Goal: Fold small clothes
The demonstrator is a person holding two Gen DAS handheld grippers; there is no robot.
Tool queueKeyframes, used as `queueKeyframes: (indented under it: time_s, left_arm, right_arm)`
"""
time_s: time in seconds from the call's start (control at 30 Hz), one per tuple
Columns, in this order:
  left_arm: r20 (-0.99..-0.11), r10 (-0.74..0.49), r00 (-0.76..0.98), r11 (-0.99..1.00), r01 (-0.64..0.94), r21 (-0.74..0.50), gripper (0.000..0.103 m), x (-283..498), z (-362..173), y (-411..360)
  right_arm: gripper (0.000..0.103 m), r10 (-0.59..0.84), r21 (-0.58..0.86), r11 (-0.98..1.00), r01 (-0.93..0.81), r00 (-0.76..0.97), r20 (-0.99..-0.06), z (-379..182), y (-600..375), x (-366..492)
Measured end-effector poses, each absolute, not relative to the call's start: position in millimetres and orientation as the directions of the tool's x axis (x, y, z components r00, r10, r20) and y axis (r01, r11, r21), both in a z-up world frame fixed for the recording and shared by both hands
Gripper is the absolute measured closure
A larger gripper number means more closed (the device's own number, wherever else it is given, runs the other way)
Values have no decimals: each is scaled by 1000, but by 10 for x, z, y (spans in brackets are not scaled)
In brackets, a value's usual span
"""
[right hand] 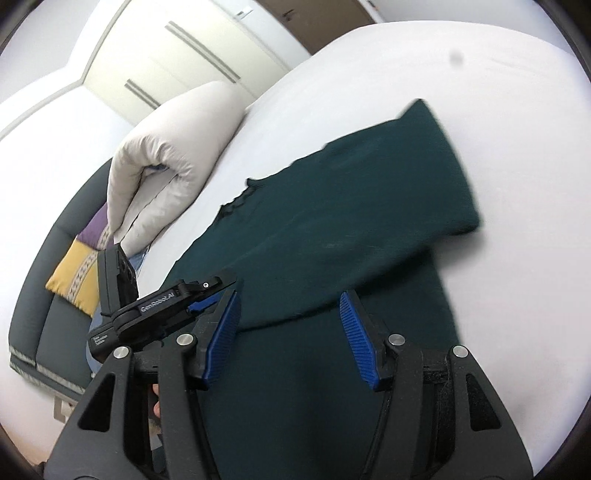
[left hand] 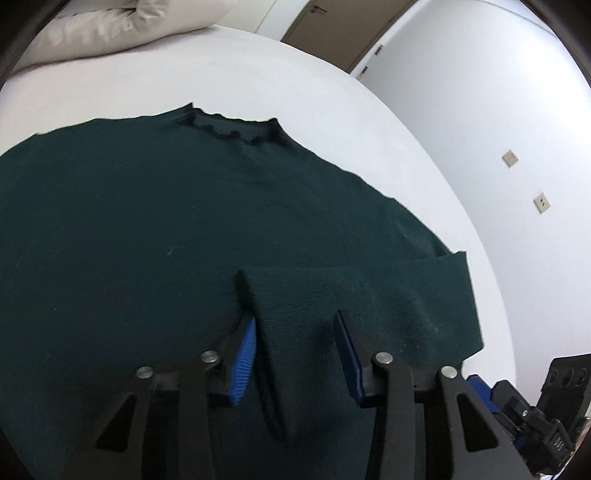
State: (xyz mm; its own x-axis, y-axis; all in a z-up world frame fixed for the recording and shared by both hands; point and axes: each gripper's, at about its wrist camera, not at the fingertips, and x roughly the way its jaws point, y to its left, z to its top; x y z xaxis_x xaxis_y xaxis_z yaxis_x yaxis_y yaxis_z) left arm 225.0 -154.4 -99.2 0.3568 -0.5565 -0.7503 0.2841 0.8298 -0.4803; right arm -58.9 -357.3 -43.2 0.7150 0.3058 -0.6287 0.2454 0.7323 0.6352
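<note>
1. Left wrist view, far left: a dark green knit sweater [left hand: 147, 221] lies flat on a white bed [left hand: 258, 74], its frilled collar [left hand: 232, 127] pointing away from the camera.
2. Upper left corner: a folded white duvet [left hand: 122, 22] rests at the far end of the bed.
3. Centre foreground: the left gripper [left hand: 295, 343] stands partly open, jaws apart; a sleeve [left hand: 332, 295], folded across the sweater's body, passes between the blue pads [left hand: 245, 358]. The left pad lies against the sleeve's edge, while the right pad shows no clear contact, so no firm pinch can be read.
4. Right: the sleeve's fold reaches the sweater's right edge, near the side of the bed; beyond it stands a pale wall with two sockets [left hand: 509, 158].
5. Lower right corner: part of the other hand-held gripper [left hand: 535, 413] appears.
6. Right wrist view, left: a dark sofa [right hand: 55, 258] carries a yellow and purple cushion [right hand: 79, 269]; the left gripper's black body [right hand: 162, 310] crosses in front of it.
7. Centre: the right gripper [right hand: 290, 332] hovers about half open above the sweater [right hand: 332, 221], with its pads clear of the cloth and nothing held.
8. Right: a second sleeve [right hand: 424, 173] lies folded over the body, blurred at its edges.
</note>
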Motion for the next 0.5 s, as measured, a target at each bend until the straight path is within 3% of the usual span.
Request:
queueKeyframes:
  time_s: [0.07,0.27,0.5]
  left_arm:
    - [-754,-549,361,835,274,-477,78,2260,-1015,-1522]
    - [-755,-534,380,843,310,-440,91,2220,-974,-1579]
    - [-732,-533,423,845,317,-432,95,2242,-818,-1470]
  right_arm:
    - [48,298,633,730,259,713,-635,-462,-3647,-647]
    - [48,307,642,715,277,700,-644,-593,-3701,-678]
    - [48,286,629,724,283,707,-647,-581,-3860,-625]
